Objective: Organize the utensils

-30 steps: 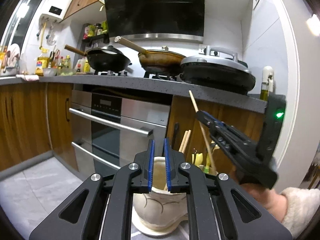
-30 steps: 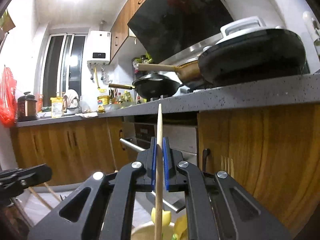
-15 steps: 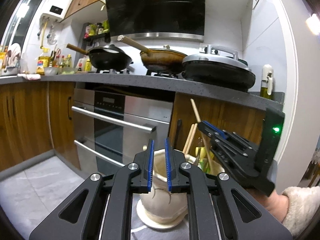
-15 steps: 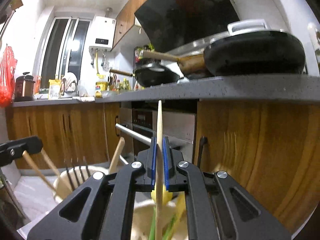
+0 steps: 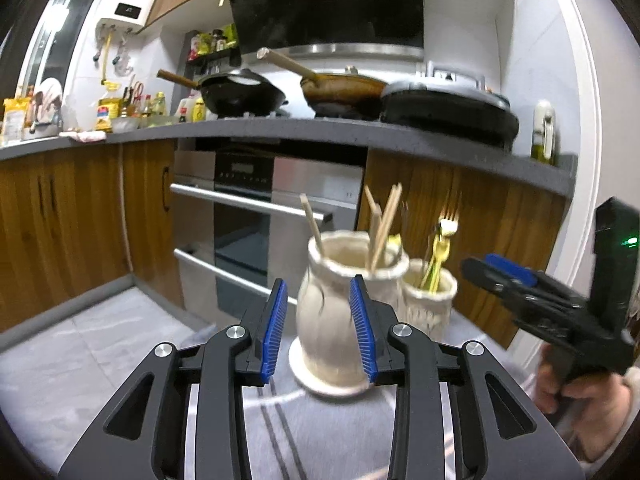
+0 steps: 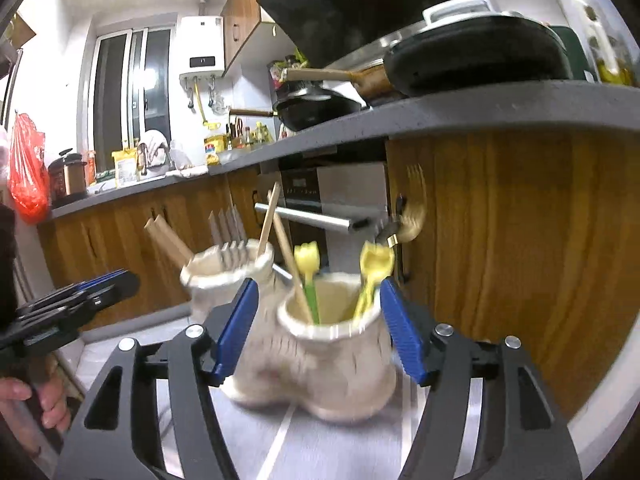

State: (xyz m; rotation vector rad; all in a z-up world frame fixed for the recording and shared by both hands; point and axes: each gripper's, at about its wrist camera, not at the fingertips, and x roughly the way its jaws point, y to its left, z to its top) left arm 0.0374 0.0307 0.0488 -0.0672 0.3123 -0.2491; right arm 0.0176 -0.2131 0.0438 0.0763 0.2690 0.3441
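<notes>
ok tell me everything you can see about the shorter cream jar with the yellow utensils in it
The shorter cream jar looks ceramic, squat, with a thick rolled rim and faintly textured sides. It stands upright on the grey striped surface, against the taller cream jar. Yellow-headed utensils and a wooden chopstick lean inside. The right gripper, jaws opening, frames it without pressing.

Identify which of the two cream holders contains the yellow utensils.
The shorter, wide-mouthed holder; the taller vase-shaped holder beside it has only chopsticks and a fork.
</notes>
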